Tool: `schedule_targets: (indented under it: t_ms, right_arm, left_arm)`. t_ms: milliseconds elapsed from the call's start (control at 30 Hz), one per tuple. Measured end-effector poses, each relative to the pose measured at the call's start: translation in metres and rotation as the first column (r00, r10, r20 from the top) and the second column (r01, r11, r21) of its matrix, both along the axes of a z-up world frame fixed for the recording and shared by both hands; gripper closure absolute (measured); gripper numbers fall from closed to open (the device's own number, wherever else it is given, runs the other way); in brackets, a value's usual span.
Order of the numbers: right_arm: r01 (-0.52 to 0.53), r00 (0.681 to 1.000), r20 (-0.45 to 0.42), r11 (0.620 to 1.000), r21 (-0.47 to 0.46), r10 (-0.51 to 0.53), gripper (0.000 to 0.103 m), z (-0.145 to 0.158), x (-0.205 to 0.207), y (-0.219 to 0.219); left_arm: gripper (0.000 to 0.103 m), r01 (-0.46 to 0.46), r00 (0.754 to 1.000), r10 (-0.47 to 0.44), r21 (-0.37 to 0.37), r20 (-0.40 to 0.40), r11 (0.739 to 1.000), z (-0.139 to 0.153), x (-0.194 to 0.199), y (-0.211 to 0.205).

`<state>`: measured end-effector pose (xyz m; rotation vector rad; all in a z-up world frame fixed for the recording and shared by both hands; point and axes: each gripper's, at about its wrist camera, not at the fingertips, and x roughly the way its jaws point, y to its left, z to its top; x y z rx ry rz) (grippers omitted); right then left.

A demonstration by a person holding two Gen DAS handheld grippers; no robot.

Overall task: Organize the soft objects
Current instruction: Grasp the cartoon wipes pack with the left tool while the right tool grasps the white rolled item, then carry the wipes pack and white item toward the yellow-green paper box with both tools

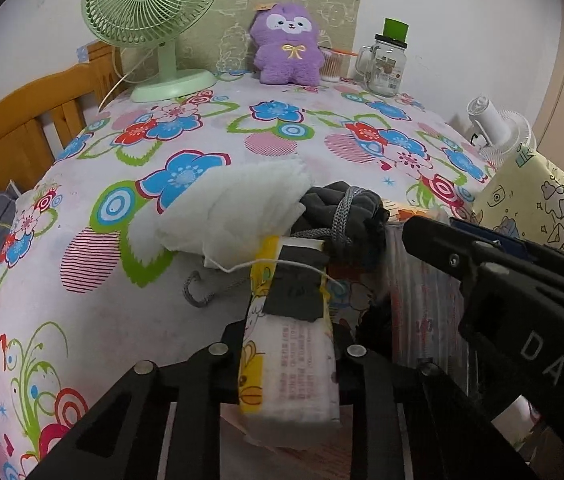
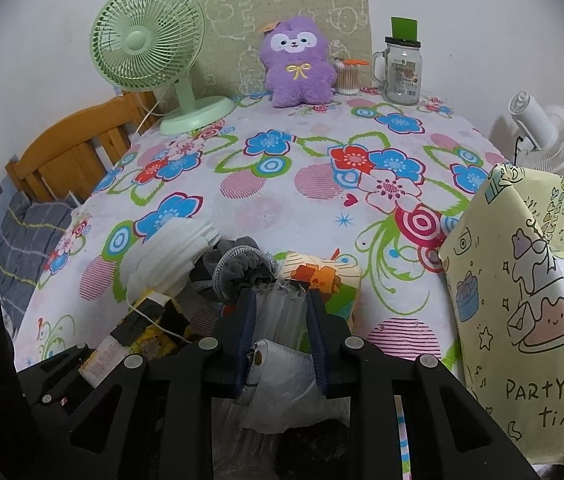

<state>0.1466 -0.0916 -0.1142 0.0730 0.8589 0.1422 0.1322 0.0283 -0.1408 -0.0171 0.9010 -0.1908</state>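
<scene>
My left gripper (image 1: 288, 300) is shut on a yellow-and-white tissue pack (image 1: 290, 364) at the near edge of the flowered table. A white folded cloth (image 1: 233, 208) and a grey drawstring pouch (image 1: 342, 212) lie just beyond it. My right gripper (image 2: 279, 308) is shut on a crinkled clear plastic bag (image 2: 282, 376). The white cloth (image 2: 169, 252), the grey pouch (image 2: 241, 270) and a colourful cartoon packet (image 2: 322, 276) lie just ahead of it. The right gripper's black body (image 1: 522, 292) shows in the left wrist view.
A purple plush toy (image 1: 286, 46), a green desk fan (image 1: 149, 20), a glass jar with a green lid (image 1: 388, 64) and a cotton swab tub (image 2: 348, 76) stand at the far edge. A yellow "Party time" bag (image 2: 530, 292) stands right. A white fan (image 2: 542, 136) is behind it.
</scene>
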Motion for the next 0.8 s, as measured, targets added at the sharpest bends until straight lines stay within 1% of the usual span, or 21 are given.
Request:
schedule_targets:
  t_ms: [200,433,633,800]
  right_arm:
    - [-0.005,1.0,0.017,1.0,0.001,0.005,0.075,0.006,-0.002,-0.001]
    - [-0.014,0.999,0.053,1.0,0.011,0.013,0.075,0.019,-0.007,-0.001]
    - [-0.03,0.995,0.094,0.999,0.012,0.029,0.075,0.033,-0.012,0.001]
    - [-0.039,0.993,0.11,0.999,0.014,0.037,0.075,0.039,-0.014,-0.001]
  left_arm:
    - [0.084,0.001,0.999,-0.001,0.009,0.041,1.0,0.008,-0.006,-0.001]
    - [0.085,-0.011,0.995,0.009,0.019,0.103,1.0,0.031,-0.012,-0.001]
    - [0.085,-0.022,0.991,0.019,0.014,0.133,1.0,0.045,-0.015,-0.001]
    - [0.085,-0.024,0.99,0.022,0.01,0.142,1.0,0.05,-0.017,-0.002]
